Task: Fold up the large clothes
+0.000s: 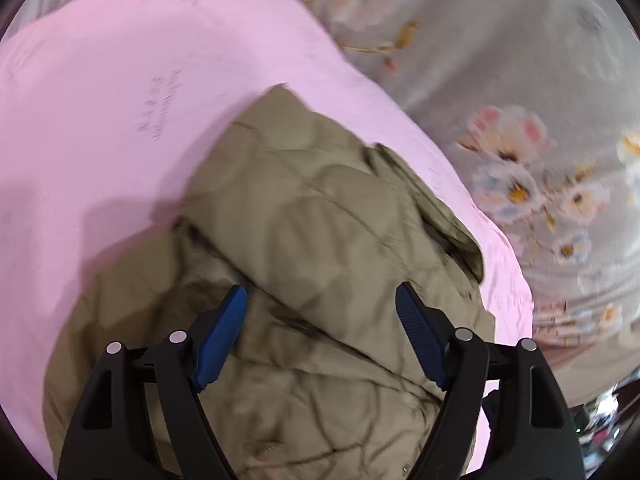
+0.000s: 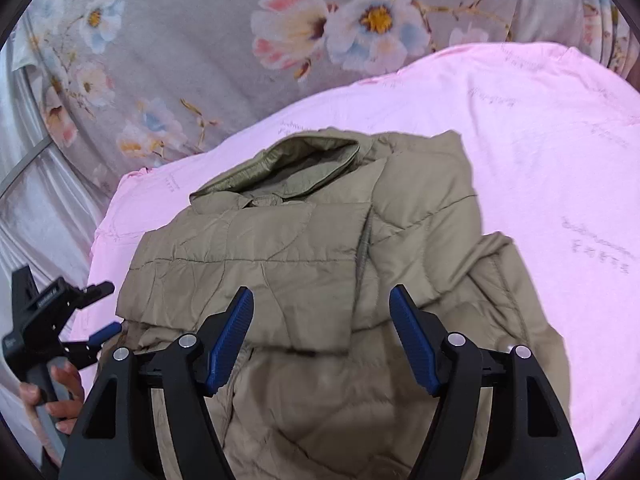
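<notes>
An olive quilted jacket [image 2: 312,264] lies partly folded on a pink sheet [image 2: 540,152], its collar [image 2: 296,160] toward the far side. In the right wrist view my right gripper [image 2: 321,292] hovers over the jacket's middle, open, with nothing pinched between its blue pads [image 2: 230,340]. The left wrist view is blurred; there my left gripper [image 1: 320,292] stands open above the jacket [image 1: 312,216], and its pads grip no cloth. The left gripper [image 2: 106,310] also shows at the jacket's left edge, held by a hand [image 2: 60,396].
Grey floral bedding [image 2: 200,60] surrounds the pink sheet on the far side. The pink sheet [image 1: 120,80] spreads wide beyond the jacket. Pale fabric [image 2: 36,208] hangs at the far left, and dark clutter [image 1: 604,420] sits at the lower right edge.
</notes>
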A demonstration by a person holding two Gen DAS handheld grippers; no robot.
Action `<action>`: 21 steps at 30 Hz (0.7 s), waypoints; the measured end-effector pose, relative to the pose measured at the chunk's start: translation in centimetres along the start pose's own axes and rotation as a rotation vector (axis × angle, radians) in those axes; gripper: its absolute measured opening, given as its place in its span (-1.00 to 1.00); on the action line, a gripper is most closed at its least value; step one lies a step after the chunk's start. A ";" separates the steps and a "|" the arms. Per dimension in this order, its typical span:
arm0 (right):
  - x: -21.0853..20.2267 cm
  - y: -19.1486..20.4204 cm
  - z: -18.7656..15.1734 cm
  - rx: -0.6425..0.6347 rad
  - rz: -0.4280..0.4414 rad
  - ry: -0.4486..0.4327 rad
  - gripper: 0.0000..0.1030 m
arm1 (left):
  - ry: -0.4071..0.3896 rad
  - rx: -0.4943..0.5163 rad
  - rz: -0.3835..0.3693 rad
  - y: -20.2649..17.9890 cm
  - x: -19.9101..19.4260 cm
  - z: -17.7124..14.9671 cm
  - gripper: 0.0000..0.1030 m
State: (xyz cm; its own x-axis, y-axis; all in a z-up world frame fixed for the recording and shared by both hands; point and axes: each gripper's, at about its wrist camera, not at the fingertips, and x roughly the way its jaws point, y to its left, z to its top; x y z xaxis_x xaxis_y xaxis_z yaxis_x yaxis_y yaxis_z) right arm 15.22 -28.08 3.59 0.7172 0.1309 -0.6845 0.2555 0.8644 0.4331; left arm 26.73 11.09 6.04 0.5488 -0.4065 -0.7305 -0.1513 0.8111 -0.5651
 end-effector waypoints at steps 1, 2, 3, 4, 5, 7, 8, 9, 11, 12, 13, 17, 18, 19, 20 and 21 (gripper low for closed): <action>0.8 -0.1 0.4 0.014 -0.001 0.014 0.34 | 0.009 -0.033 -0.001 1.0 0.3 0.5 0.44; 1.3 -0.2 0.6 0.026 -0.005 0.021 0.34 | 0.015 -0.056 -0.009 1.5 0.6 0.8 0.44; 2.1 -0.5 0.8 0.046 -0.014 0.035 0.34 | 0.022 -0.094 -0.027 2.5 1.0 1.3 0.44; 2.8 -0.8 0.9 0.066 -0.021 0.048 0.34 | 0.024 -0.113 -0.037 3.0 1.2 1.5 0.44; 3.3 -1.1 0.9 0.082 -0.023 0.058 0.34 | 0.025 -0.132 -0.045 3.4 1.5 1.8 0.44; 4.3 -1.6 0.7 0.105 -0.024 0.073 0.33 | 0.013 -0.155 -0.057 3.7 1.7 2.2 0.43; 4.4 -1.5 0.5 0.098 -0.029 0.075 0.18 | 0.007 -0.160 -0.057 3.7 1.8 2.5 0.43; 4.6 -1.1 0.4 0.072 -0.042 0.076 -0.01 | 0.002 -0.167 -0.055 3.7 1.9 2.8 0.41; 4.9 -0.5 0.4 0.030 -0.045 0.095 -0.70 | -0.013 -0.186 -0.042 3.7 1.7 3.3 0.21; 4.8 -0.4 0.7 0.024 -0.050 0.092 -0.83 | -0.017 -0.191 -0.035 3.6 1.6 3.6 -0.03; 4.4 -0.3 0.9 0.022 -0.044 0.079 -0.93 | -0.023 -0.191 -0.018 3.4 1.5 4.1 -0.38; 0.4 0.5 2.9 0.002 0.011 -0.041 -0.97 | -0.035 -0.121 0.016 2.4 0.7 5.0 -0.84; -0.4 0.8 3.1 -0.015 0.005 -0.063 -0.97 | -0.049 -0.083 0.035 1.7 0.2 4.9 -0.86; -1.0 1.0 3.2 -0.033 -0.007 -0.081 -0.98 | -0.059 -0.048 0.053 1.2 0.1 4.6 -0.87; -1.3 1.2 2.9 -0.057 -0.037 -0.089 -0.98 | -0.067 -0.008 0.079 0.6 0.1 4.3 -0.88; -0.8 1.3 2.5 -0.080 -0.073 -0.075 -0.98 | -0.074 0.043 0.128 -0.1 0.3 3.6 -0.89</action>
State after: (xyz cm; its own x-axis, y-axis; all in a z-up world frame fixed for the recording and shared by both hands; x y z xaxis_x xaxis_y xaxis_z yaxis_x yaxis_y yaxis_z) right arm 16.59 -28.23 6.15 0.7458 0.0326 -0.6654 0.2583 0.9065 0.3339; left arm 29.84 12.44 7.24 0.5867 -0.2681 -0.7641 -0.1891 0.8722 -0.4512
